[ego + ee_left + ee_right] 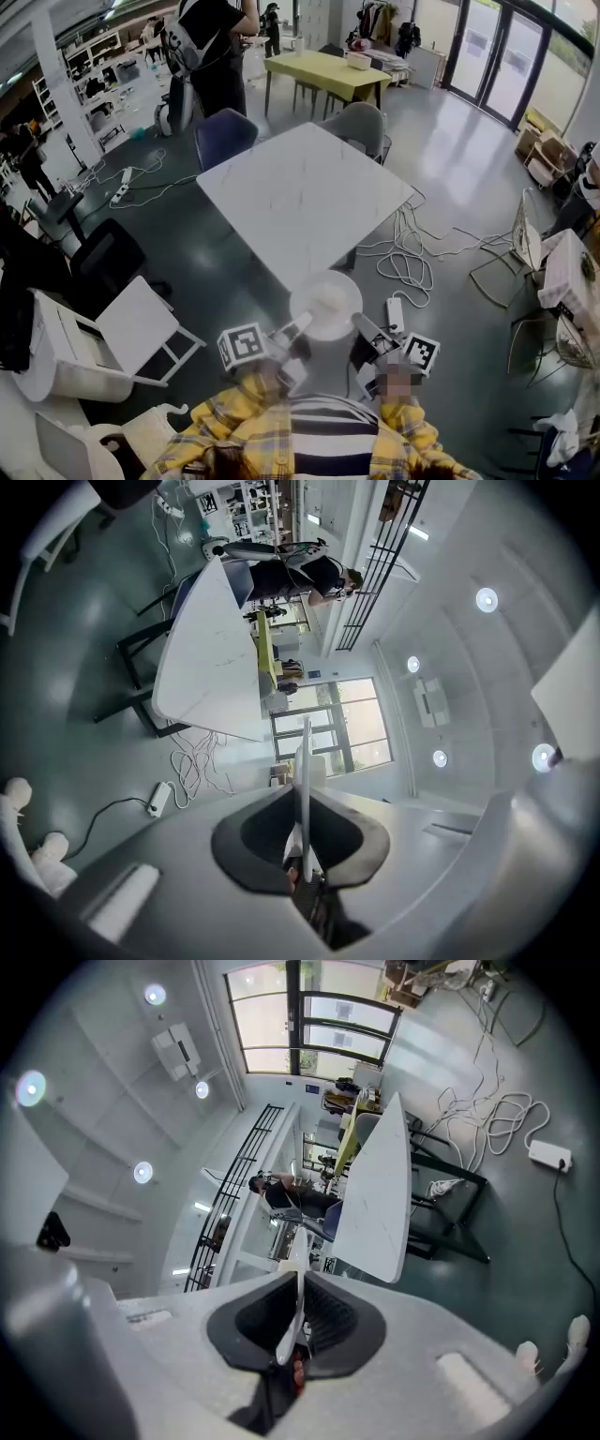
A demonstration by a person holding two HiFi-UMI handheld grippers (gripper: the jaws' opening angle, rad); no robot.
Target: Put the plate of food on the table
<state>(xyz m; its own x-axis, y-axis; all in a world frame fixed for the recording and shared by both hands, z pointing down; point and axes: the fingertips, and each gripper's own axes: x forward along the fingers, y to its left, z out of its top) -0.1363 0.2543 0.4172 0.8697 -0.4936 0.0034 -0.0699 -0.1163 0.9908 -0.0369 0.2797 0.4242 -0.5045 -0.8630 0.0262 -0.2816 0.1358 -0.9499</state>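
A round white plate (325, 305) with pale food on it hangs in the air just short of the near corner of the white square table (300, 202). My left gripper (298, 325) is shut on the plate's near-left rim, and my right gripper (362, 323) is shut on its near-right rim. In the left gripper view the plate (305, 771) shows edge-on between the shut jaws of the left gripper (302, 841), with the table (202, 658) beyond. The right gripper view shows the plate (298, 1274) edge-on in the right gripper (292, 1321), the table (380, 1194) ahead.
Two chairs (223, 136) (359, 124) stand at the table's far side. A power strip (395, 313) and white cables (408, 267) lie on the floor to the right. A white folding piece (112, 342) stands at the left. A yellow table (323, 70) and a person (211, 56) are farther back.
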